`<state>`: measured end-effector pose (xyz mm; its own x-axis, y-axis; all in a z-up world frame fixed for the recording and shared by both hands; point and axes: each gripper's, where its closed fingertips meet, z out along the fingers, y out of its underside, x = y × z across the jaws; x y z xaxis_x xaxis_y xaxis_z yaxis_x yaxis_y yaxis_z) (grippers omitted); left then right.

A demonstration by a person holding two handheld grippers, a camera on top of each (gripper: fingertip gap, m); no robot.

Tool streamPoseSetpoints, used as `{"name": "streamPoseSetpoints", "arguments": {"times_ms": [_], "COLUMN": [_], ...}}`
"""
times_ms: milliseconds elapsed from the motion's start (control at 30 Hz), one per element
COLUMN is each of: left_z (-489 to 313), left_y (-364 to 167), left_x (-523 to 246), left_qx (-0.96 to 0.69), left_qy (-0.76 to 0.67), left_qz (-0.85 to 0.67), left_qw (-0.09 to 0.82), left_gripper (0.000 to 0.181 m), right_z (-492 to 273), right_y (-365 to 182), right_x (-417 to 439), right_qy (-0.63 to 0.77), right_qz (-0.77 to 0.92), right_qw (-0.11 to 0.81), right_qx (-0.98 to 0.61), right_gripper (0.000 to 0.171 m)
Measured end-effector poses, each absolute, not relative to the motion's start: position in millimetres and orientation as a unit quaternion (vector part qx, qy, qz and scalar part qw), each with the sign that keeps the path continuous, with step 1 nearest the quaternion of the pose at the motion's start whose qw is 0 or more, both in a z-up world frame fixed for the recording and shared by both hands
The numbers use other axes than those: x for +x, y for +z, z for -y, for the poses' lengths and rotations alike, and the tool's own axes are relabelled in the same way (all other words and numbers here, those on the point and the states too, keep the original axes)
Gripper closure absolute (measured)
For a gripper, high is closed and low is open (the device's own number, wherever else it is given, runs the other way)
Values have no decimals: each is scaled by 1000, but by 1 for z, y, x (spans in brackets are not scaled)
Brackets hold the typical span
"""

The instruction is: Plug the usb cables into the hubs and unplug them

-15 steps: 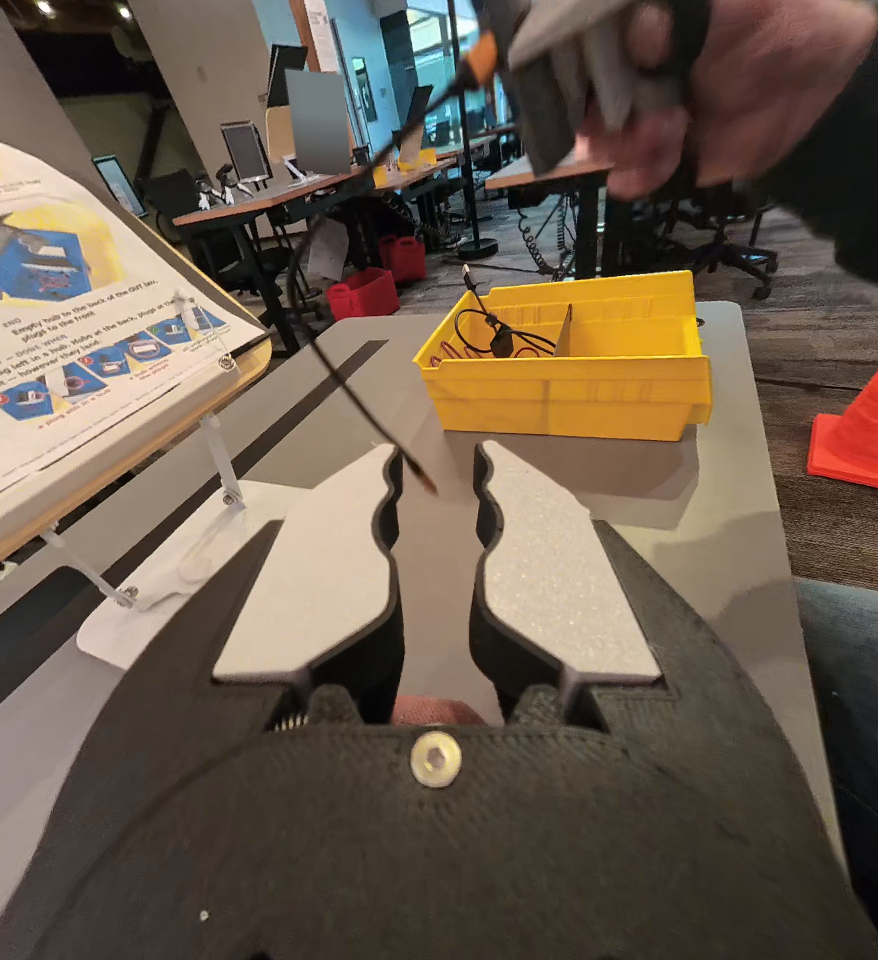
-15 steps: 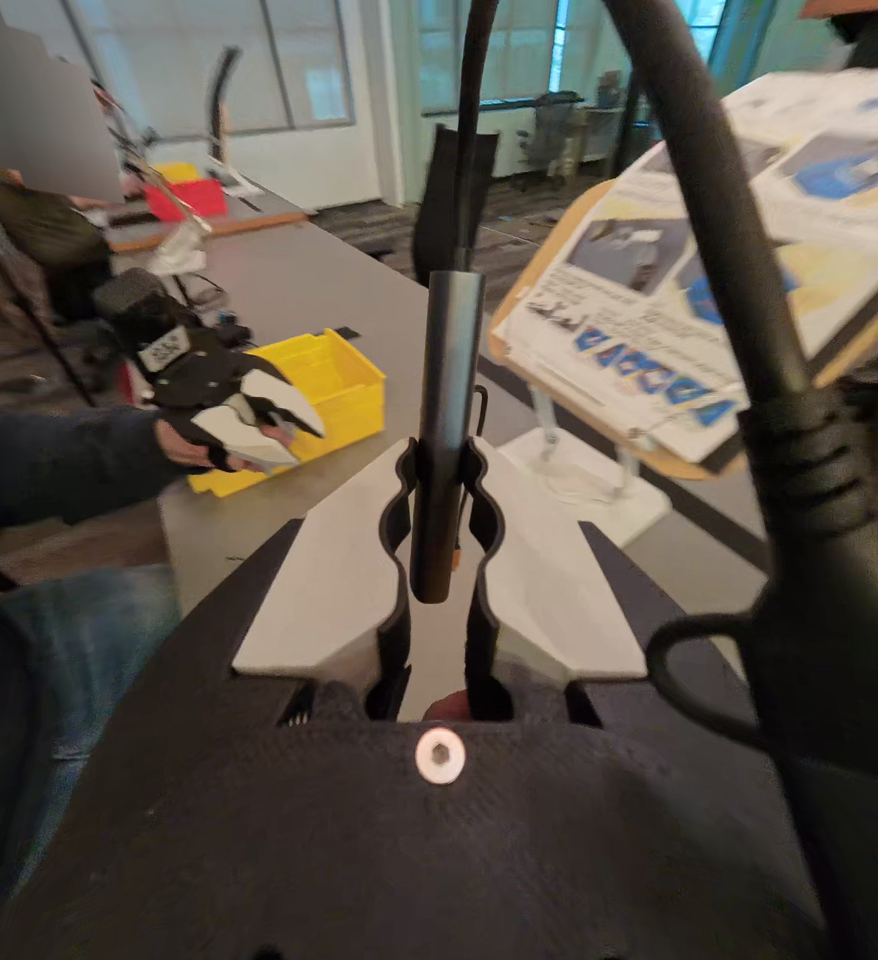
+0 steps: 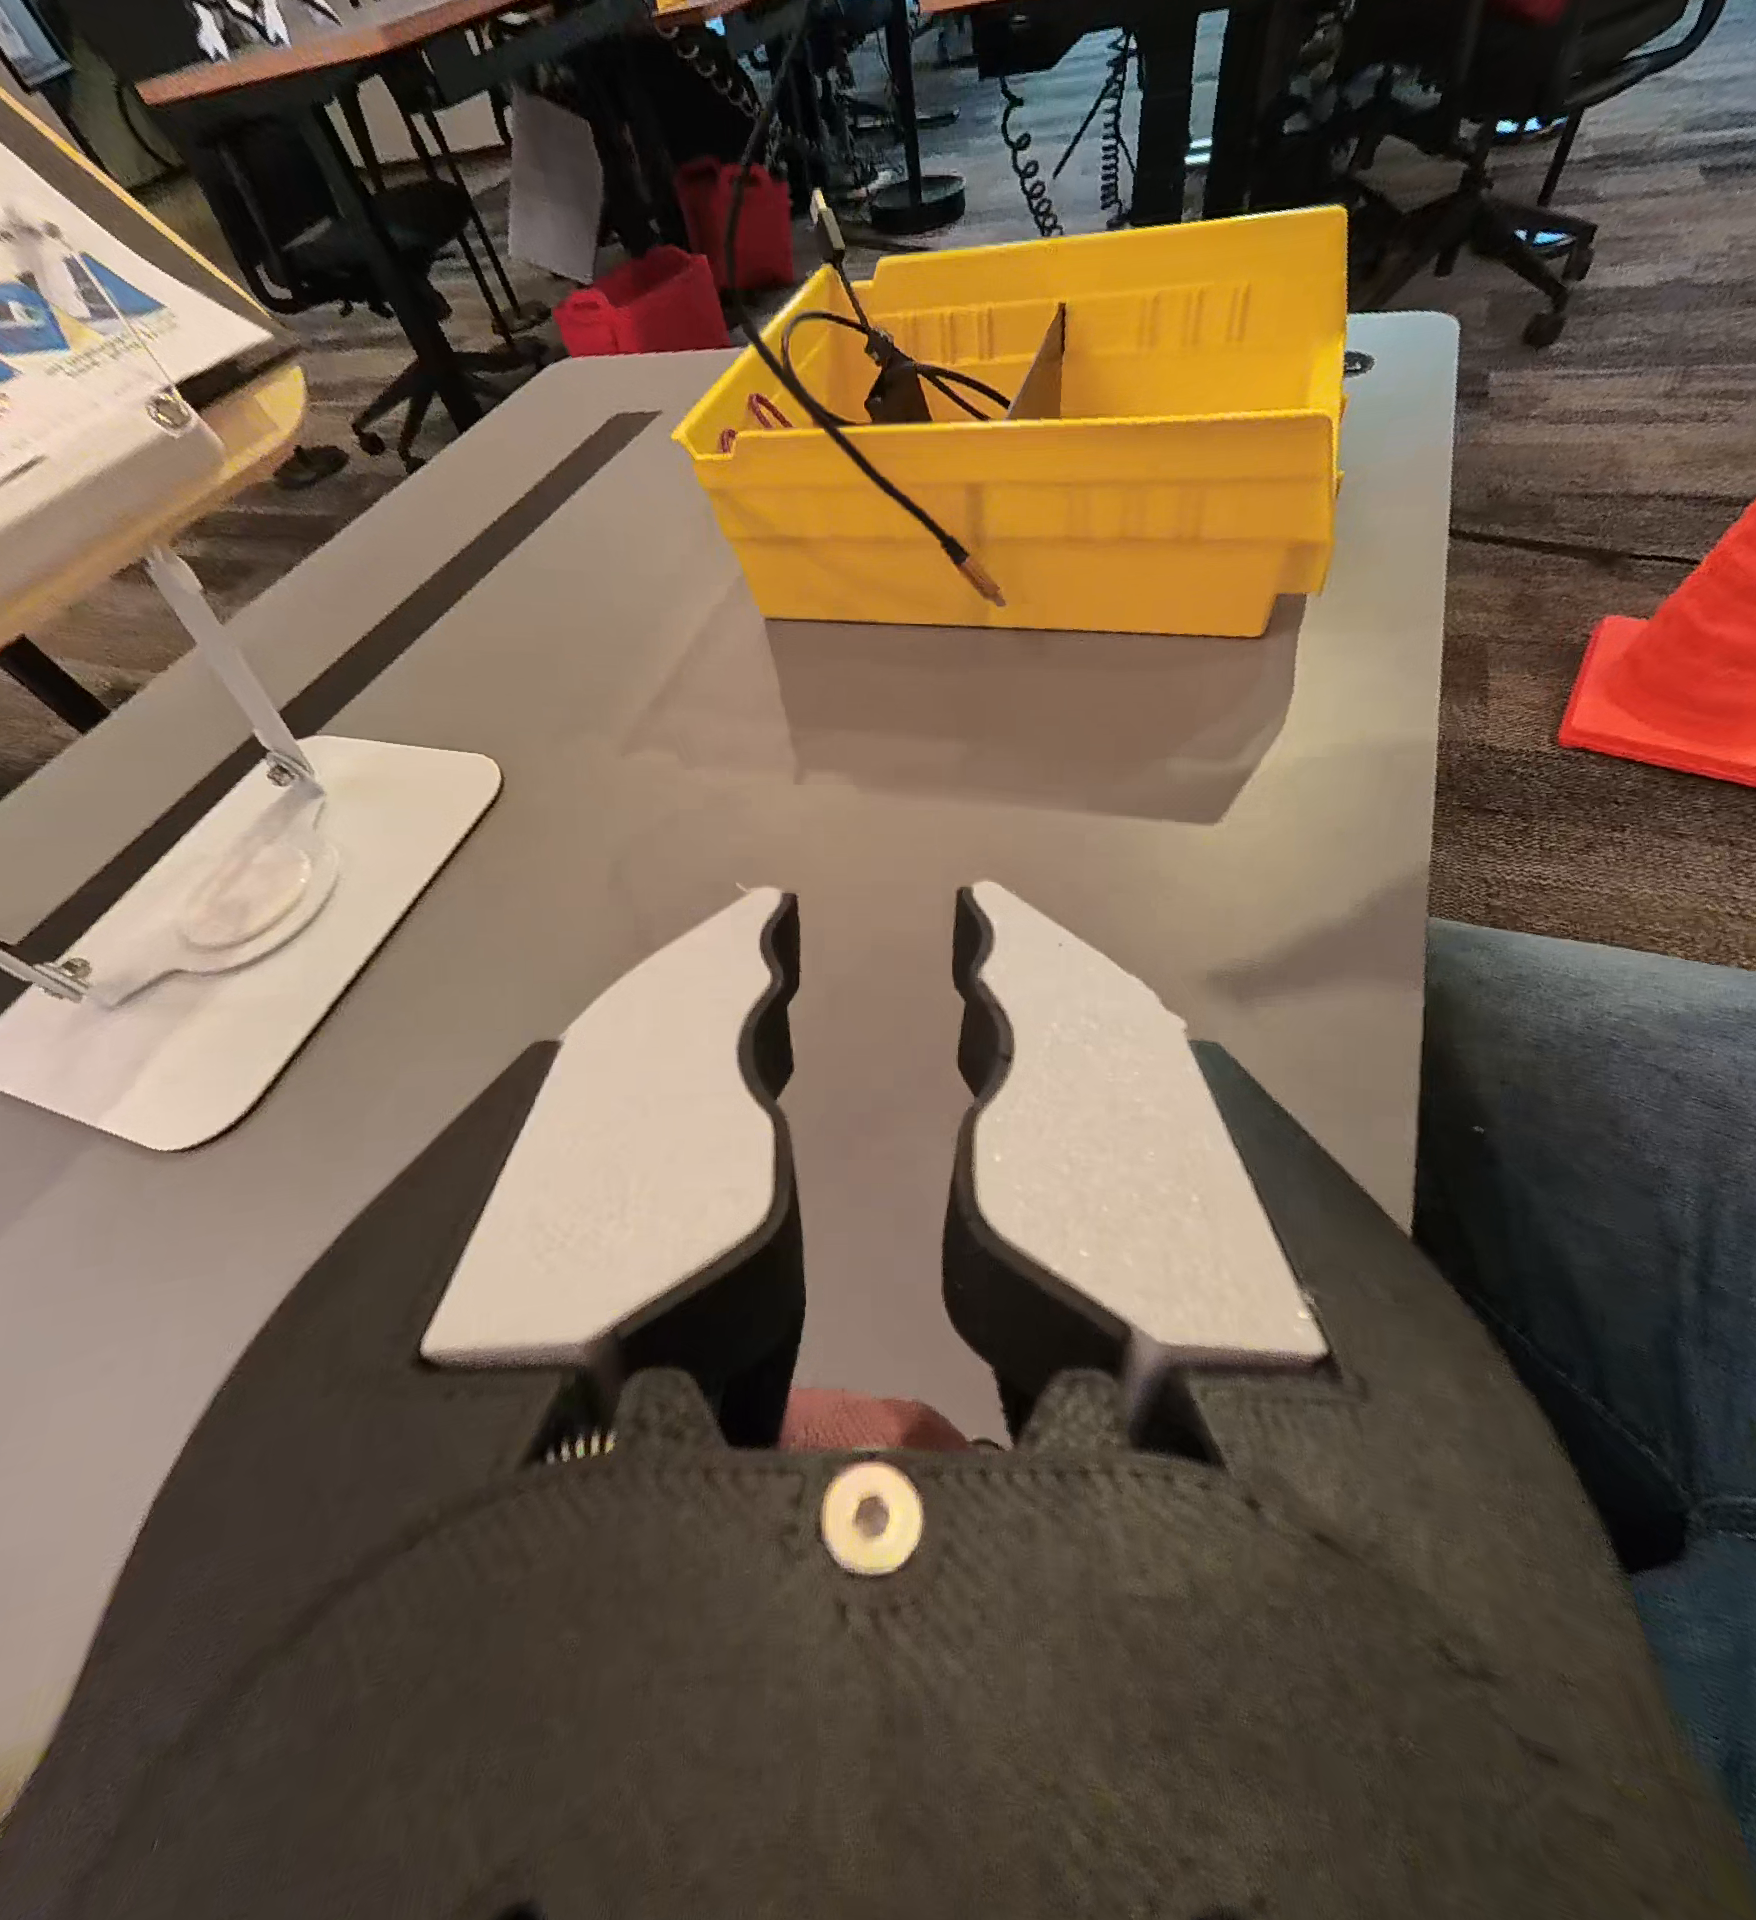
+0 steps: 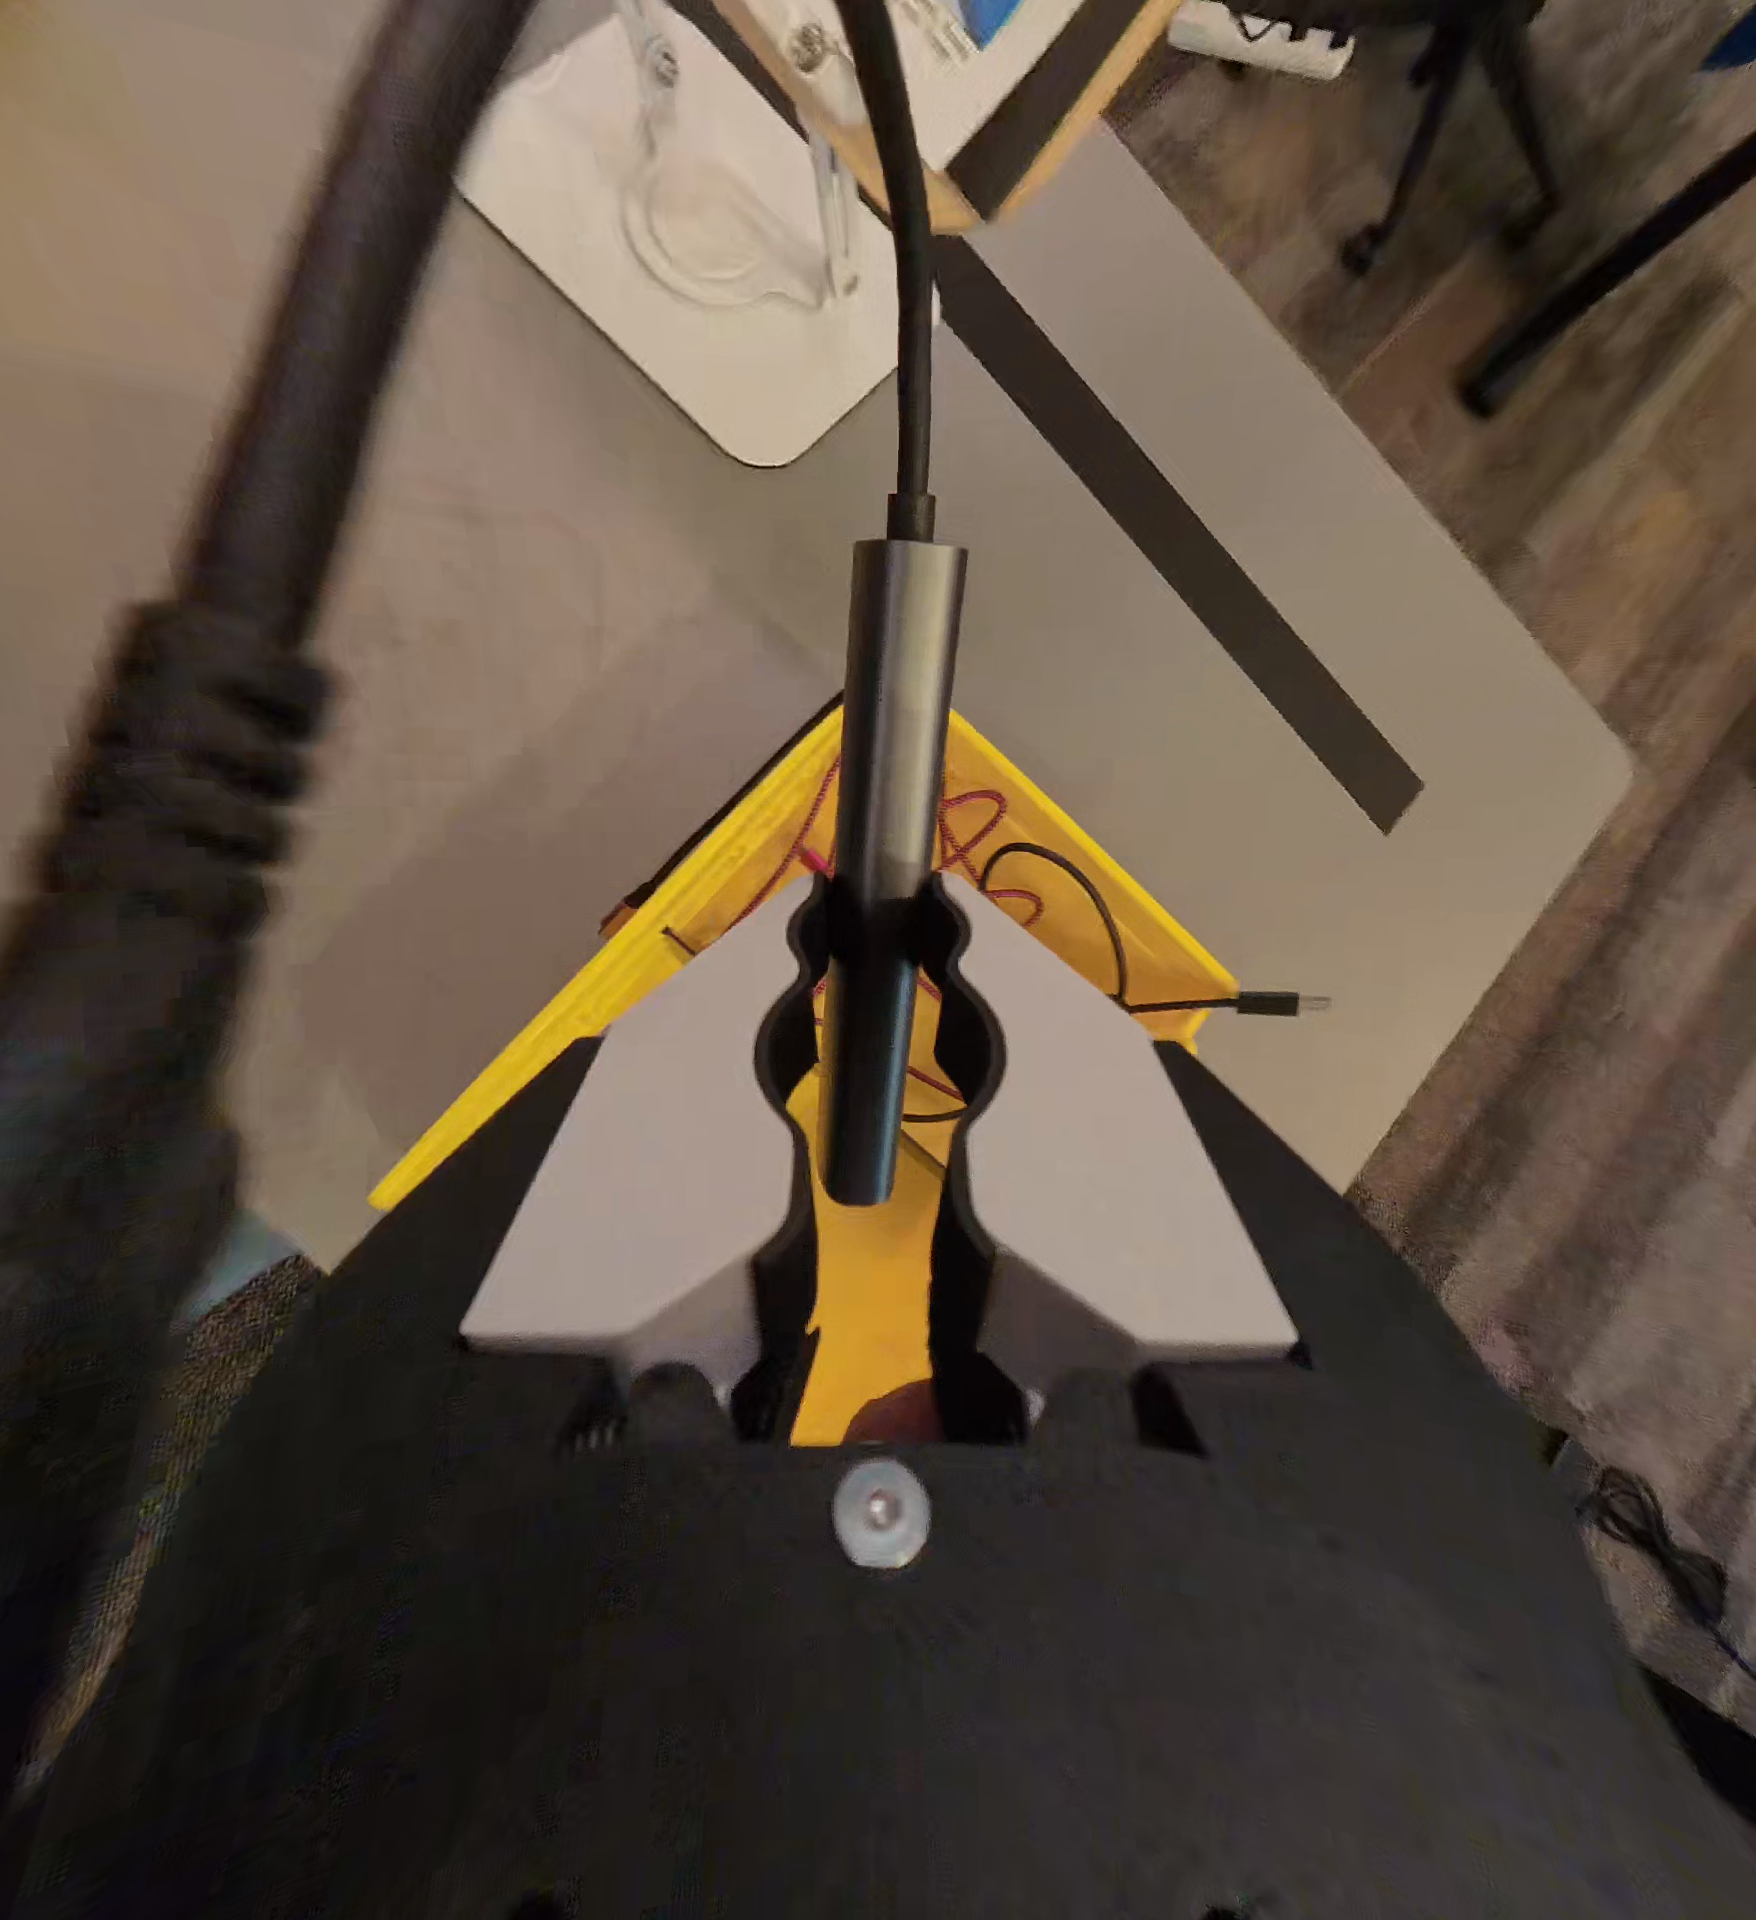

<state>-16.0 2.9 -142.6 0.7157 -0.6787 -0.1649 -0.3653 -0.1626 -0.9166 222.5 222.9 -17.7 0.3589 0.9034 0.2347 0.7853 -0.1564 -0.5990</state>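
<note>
The right claw (image 4: 879, 920) was clamped on a slim dark hub (image 4: 884, 862), gripping it near the middle with the tips. The hub's long axis ran straight along the fingers, its corded end pointing forward and away and its blunt end back toward the palm. Its own black lead (image 4: 905, 260) rose out of the top of the right wrist view.

Directly below the held hub lay the yellow bin (image 4: 1050, 810), so the claw hung over the bin's corner. Inside that corner a red cable (image 4: 978, 831) lay coiled with a thin black cable (image 4: 1092, 894), and one black plug (image 4: 1279, 1003) stuck out past the bin's rim.

The left claw (image 3: 874, 935) was empty, its jaws parted by a moderate gap, and it hovered over the desk (image 3: 957, 748) near the edge closest to the person. The bin (image 3: 1061, 520) stood at the desk's far right corner, well ahead of this claw. A black cable (image 3: 884, 468) spilled over the bin's near wall, its tip (image 3: 983, 582) dangling against that wall.

The right hand was judged far nearer the bin, so lowering the hub into it looked like a short, straight-down move.
</note>
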Motion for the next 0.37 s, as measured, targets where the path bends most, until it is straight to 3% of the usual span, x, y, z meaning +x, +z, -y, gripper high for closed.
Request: {"name": "streamPoseSetpoints", "arguments": {"times_ms": [200, 367], "left_z": [1, 3], "left_y": [-156, -161], "left_x": [-19, -22], "left_qx": [-761, -768], "left_qy": [-140, -147], "left_qz": [-347, -340], "left_qw": [530, 523], "left_gripper": [152, 152], "right_z": [-271, -299], "right_y": [-33, -85], "right_x": [260, 294], "right_qy": [36, -6], "right_qz": [507, 480], "right_qw": [330, 260], "right_qx": [-796, -838], "right_gripper": [157, 157]}}
